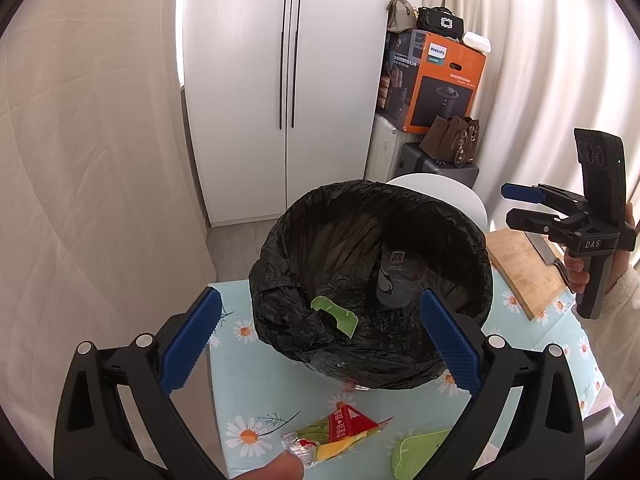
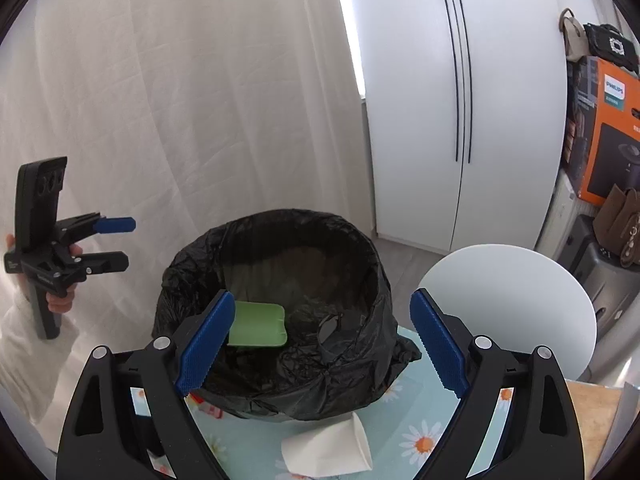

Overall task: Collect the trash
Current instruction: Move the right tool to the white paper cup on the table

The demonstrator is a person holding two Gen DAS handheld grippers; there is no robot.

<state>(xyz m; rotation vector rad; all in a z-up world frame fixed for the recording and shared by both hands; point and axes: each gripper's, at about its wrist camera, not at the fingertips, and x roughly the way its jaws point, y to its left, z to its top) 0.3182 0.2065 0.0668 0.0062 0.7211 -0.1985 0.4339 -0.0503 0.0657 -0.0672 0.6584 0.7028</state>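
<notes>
The bin (image 1: pixel 372 280), lined with a black bag (image 2: pixel 192 276) folded over its rim, stands in the middle of both frames on the flowered counter (image 1: pixel 236 364), close enough that either hand can drop trash straight in. Both tools hang over its mouth: the left tool (image 1: pixel 320 344) stands wide with nothing between its blue pads, and the right tool (image 2: pixel 320 344) is also spread wide and empty. Inside the bag lie a green plastic piece (image 1: pixel 334 314), tilted against the near wall, and a clear plastic cup (image 1: pixel 398 278) lying deeper at centre right. Trash not yet collected waits on the counter: a red-and-yellow wrapper (image 1: pixel 340 434) at the bottom centre of the left view, a second green piece (image 1: pixel 416 452) just right of it, and a white paper cup (image 2: pixel 328 450) on its side at the bottom of the right view. A wooden cutting board (image 1: pixel 524 268) lies at the right.
</notes>
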